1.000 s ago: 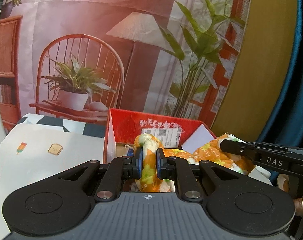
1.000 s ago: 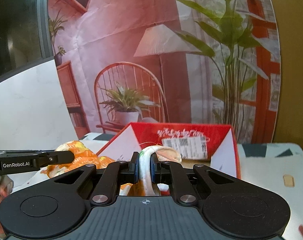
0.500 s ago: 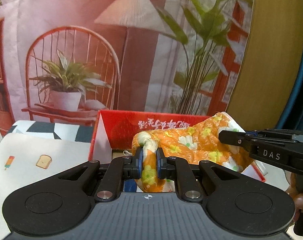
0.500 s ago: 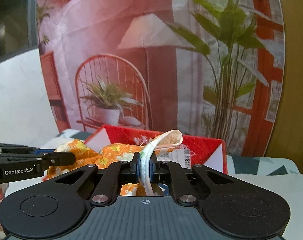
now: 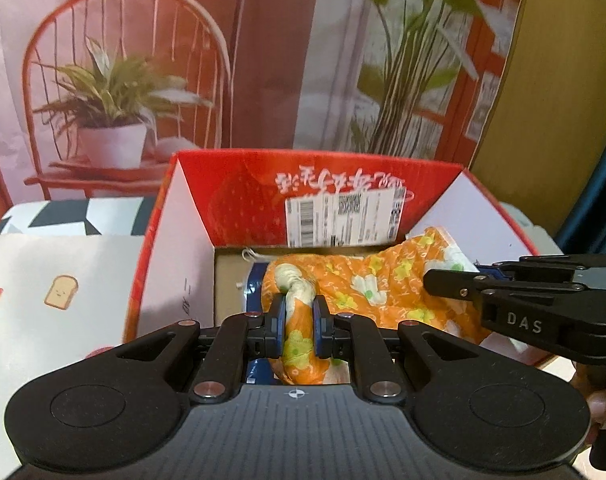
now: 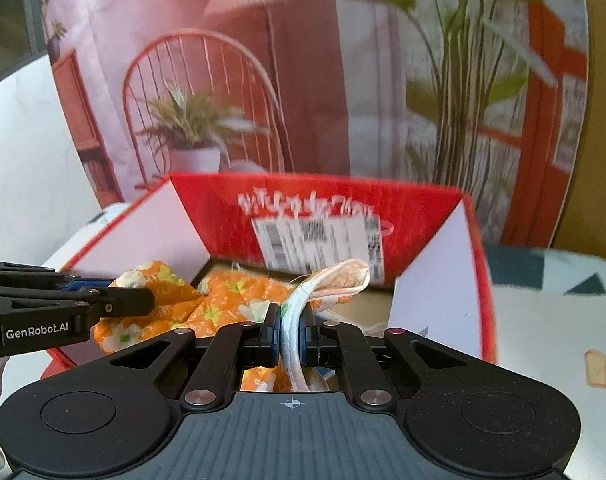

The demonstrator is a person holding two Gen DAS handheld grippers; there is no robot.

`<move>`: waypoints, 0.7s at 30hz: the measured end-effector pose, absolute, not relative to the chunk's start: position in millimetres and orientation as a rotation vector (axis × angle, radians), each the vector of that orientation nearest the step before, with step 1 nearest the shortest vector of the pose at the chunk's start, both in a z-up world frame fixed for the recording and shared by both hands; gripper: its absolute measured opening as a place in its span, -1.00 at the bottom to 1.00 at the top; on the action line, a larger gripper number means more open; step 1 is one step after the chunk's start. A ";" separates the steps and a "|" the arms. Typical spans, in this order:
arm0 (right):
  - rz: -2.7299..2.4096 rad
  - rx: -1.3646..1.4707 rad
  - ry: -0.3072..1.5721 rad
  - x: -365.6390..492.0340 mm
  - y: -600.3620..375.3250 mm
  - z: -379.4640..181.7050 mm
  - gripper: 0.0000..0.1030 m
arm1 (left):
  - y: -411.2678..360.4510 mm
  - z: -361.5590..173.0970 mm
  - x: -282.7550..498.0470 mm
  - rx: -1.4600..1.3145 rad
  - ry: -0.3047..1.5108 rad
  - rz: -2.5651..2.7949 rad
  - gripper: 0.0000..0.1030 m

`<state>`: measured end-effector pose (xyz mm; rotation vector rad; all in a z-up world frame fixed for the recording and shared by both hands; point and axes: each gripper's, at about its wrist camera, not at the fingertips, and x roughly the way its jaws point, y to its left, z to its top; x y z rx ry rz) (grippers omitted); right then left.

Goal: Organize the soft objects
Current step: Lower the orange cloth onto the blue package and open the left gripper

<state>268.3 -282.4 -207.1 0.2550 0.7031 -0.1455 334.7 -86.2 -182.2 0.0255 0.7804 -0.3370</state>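
Note:
An orange cloth with white and yellow flowers (image 5: 367, 284) stretches between my two grippers over the open red cardboard box (image 5: 239, 200). My left gripper (image 5: 299, 320) is shut on a bunched end of the cloth. My right gripper (image 6: 290, 324) is shut on the cloth's white edge (image 6: 327, 280); it also shows at the right of the left wrist view (image 5: 503, 292). The cloth (image 6: 231, 296) hangs down into the box (image 6: 423, 216). Something blue (image 5: 255, 284) lies under it in the box.
The box has white side flaps (image 5: 175, 248) and a shipping label (image 5: 343, 220) on its red back wall. It stands on a white tablecloth with toast and popsicle prints (image 5: 59, 292). A printed backdrop of a chair and plants (image 5: 115, 92) hangs behind.
Both grippers have tilted down and moved forward over the box, lowering the cloth into it. The box interior now shows. Both grips stay shut on the cloth.

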 end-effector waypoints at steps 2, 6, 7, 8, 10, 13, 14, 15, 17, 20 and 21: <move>-0.143 0.269 0.737 274.2 -282.8 -211.9 -0.84 | -88.3 -184.2 340.4 0.030 0.810 -0.344 -0.72; -0.150 0.268 0.791 282.7 -282.1 -218.8 -0.84 | -92.2 -188.5 347.8 0.040 0.844 -0.349 -0.72; -0.151 0.270 0.803 284.2 -282.0 -219.7 -0.84 | -93.0 -189.4 348.9 0.042 0.849 -0.350 -0.72; -0.152 0.272 0.812 285.1 -282.4 -220.4 -0.84 | -94.3 -190.9 349.9 0.043 0.853 -0.353 -0.72; -0.153 0.275 0.834 286.9 -283.1 -221.2 -0.84 | -96.2 -193.7 350.5 0.047 0.860 -0.354 -0.72; -0.160 0.290 0.866 289.2 -285.8 -223.0 -0.84 | -97.4 -195.0 350.5 0.053 0.863 -0.354 -0.72; -0.165 0.296 0.871 289.3 -286.8 -223.3 -0.84 | -96.6 -194.7 350.1 0.052 0.863 -0.355 -0.71; -0.168 0.300 0.875 289.2 -287.3 -223.5 -0.84 | -95.9 -194.1 349.8 0.051 0.861 -0.359 -0.70; -0.178 0.294 0.881 289.2 -286.8 -223.7 -0.81 | -94.0 -191.5 348.1 0.055 0.849 -0.361 -0.54; -0.206 0.279 0.881 287.8 -285.3 -223.8 -0.59 | -90.7 -185.0 343.3 0.055 0.822 -0.374 -0.02; -0.216 0.269 0.875 286.4 -283.9 -222.8 -0.48 | -89.3 -181.9 340.6 0.057 0.806 -0.375 0.08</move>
